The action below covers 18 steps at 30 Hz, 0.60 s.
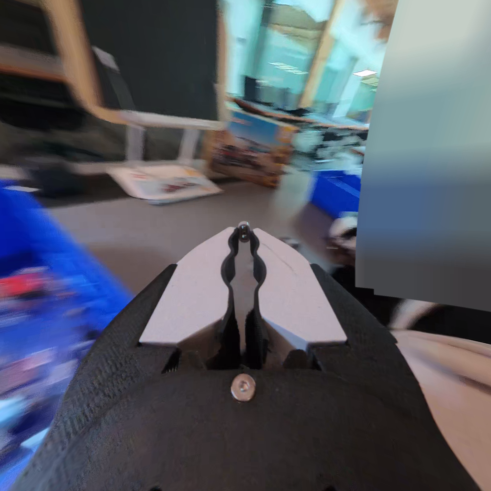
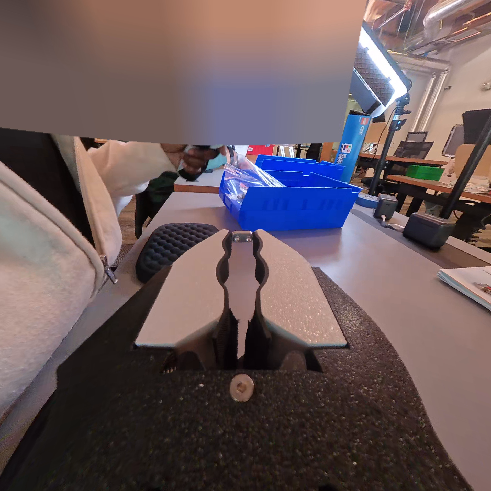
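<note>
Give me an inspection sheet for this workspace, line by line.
Surface: grey table.
Job's things: blue bin, clear plastic bag reaching into it.
Clutter: booklet at the right edge; black padded rest; dark box.
Grippers: left gripper pinches a small shiny piece; right gripper pinches a small metal plate.
Cables: white cable in a small dark block.
Surroundings: light panel on a stand, desks behind.
</note>
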### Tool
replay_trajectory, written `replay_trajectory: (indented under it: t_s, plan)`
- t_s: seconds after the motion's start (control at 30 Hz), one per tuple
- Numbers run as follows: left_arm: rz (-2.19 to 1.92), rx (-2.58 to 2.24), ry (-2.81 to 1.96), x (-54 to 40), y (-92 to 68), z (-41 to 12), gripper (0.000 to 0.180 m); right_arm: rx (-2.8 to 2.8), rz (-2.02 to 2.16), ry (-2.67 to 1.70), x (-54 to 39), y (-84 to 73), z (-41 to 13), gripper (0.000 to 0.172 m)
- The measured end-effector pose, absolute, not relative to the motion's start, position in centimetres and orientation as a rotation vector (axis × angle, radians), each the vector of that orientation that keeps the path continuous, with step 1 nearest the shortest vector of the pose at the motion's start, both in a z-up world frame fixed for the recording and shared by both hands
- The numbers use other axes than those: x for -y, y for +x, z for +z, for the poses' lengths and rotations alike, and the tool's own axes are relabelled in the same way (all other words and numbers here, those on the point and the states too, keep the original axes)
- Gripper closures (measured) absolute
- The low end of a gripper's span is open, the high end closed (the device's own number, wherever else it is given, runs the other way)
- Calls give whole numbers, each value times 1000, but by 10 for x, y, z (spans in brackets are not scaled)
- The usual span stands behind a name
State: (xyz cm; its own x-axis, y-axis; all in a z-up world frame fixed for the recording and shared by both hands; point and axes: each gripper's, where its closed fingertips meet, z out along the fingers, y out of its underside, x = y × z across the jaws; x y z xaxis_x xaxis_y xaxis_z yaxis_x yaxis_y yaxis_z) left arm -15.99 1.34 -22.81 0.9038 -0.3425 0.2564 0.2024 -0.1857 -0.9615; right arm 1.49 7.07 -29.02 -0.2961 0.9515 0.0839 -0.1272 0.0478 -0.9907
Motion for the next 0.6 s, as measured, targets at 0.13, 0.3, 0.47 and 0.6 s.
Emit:
replay_trajectory:
  t_s: [0.13, 0.3, 0.47, 0.6]
  plan:
    - [-72, -82, -1945, -13, -243, -249, 172, 1370, 1411, -906, -70, 17, -290, 157]
    - [126, -99, -2307, -21, -285, -302, 141, 1391, 1384, -898, -67, 16, -293, 157]
    - [53, -154, -2345, -25, -278, -306, 126, 1380, 1387, -901, -68, 17, -292, 157]
    - [-42, -169, -2341, -25, -270, -304, 120, 1359, 1395, -907, -71, 18, -290, 157]
